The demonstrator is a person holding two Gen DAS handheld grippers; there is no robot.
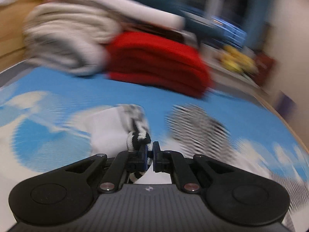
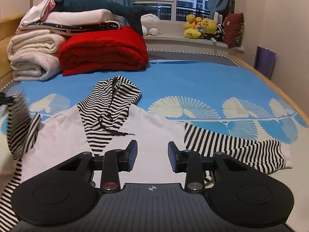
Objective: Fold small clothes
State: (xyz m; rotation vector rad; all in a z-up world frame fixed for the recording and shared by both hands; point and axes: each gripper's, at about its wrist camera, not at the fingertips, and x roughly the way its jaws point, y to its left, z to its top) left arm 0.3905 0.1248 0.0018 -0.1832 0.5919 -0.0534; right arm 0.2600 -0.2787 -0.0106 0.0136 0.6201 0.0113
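Observation:
A small white hoodie (image 2: 154, 131) with a black-and-white striped hood (image 2: 114, 100) and striped sleeves lies face up on the blue bed sheet (image 2: 193, 81). My left gripper (image 1: 150, 150) is shut on the striped left sleeve (image 1: 138, 137) and holds it lifted; the view is blurred. That raised sleeve (image 2: 19, 127) shows at the left of the right wrist view. My right gripper (image 2: 152, 154) is open and empty, low over the white body. The right sleeve (image 2: 231, 147) lies flat to its right.
A red folded blanket (image 2: 104, 50) and a stack of white folded bedding (image 2: 32, 58) with a plush shark on top sit at the far left of the bed. Yellow plush toys (image 2: 200, 27) sit on the windowsill. The bed's wooden edge (image 2: 270, 81) runs along the right.

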